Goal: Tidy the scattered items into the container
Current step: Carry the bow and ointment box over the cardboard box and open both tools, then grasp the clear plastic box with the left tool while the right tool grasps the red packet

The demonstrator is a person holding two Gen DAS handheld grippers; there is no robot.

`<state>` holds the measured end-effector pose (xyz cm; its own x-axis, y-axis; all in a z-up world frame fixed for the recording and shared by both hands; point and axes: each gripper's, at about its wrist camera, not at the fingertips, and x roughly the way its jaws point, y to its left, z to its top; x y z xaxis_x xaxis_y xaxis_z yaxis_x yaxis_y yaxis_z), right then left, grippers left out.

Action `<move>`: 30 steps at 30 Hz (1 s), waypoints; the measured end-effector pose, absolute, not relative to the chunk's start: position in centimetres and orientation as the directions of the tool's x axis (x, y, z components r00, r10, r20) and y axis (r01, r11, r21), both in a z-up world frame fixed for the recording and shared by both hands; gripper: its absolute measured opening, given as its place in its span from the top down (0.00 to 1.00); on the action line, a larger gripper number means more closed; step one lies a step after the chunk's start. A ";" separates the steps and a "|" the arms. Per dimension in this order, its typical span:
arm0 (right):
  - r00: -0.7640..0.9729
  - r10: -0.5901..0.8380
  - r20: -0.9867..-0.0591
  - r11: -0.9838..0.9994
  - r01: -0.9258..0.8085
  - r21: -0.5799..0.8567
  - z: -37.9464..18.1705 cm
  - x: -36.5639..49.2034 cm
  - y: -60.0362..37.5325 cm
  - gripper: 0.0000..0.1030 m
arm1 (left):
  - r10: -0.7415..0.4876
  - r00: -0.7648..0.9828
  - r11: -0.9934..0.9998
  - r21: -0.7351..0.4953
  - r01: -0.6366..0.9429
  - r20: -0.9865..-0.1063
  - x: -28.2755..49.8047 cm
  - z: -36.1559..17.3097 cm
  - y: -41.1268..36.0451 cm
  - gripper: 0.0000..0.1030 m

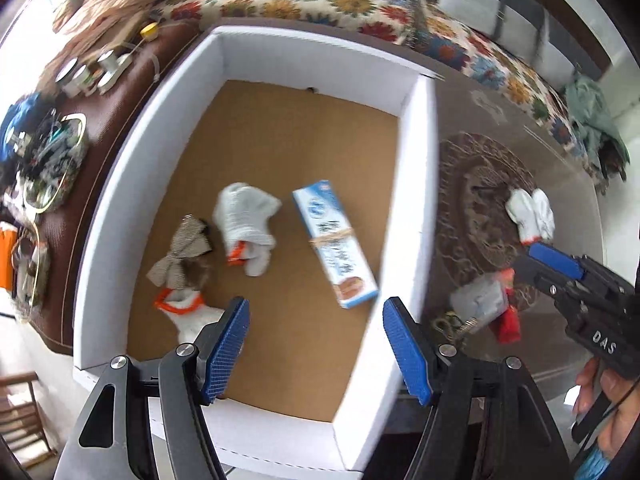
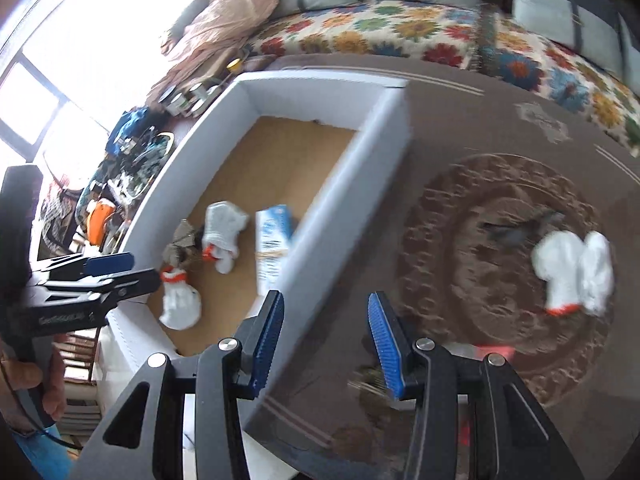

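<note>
Both my grippers empty, fingers apart — box (image 1: 412, 184) half filled.
Left gripper (image 1: 316, 344) hangs above it; right gripper (image 2: 326, 344) faces the table's white glove (image 2: 572, 272).

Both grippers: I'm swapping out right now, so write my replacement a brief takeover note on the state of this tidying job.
Left gripper: jaws open, empty, above the white box with a brown cardboard floor.
Right gripper: jaws open, empty, over the brown patterned table.
Done: in the box lie two white gloves with orange cuffs, a beige fabric bow and a blue-and-white carton.
Left: one white orange-cuffed glove and a small grey packet with a red piece, both on the table.
</note>
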<state>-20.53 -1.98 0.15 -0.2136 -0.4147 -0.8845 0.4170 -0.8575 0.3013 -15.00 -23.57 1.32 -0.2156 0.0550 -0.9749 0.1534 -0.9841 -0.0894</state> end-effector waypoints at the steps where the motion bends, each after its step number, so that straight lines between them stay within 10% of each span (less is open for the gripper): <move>1: -0.220 -0.412 -0.884 -0.861 0.410 0.300 0.4 -20.5 -0.6 0.56 | 0.056 -0.214 -0.988 -0.086 0.132 -0.975 -15.1 1.5 -22.2 0.34; 30: -0.034 -0.255 -0.966 -0.896 0.385 0.223 -11.4 -16.3 13.0 0.56 | 0.106 -0.070 -0.986 -0.096 -0.134 -0.992 -15.5 -5.2 -7.6 0.34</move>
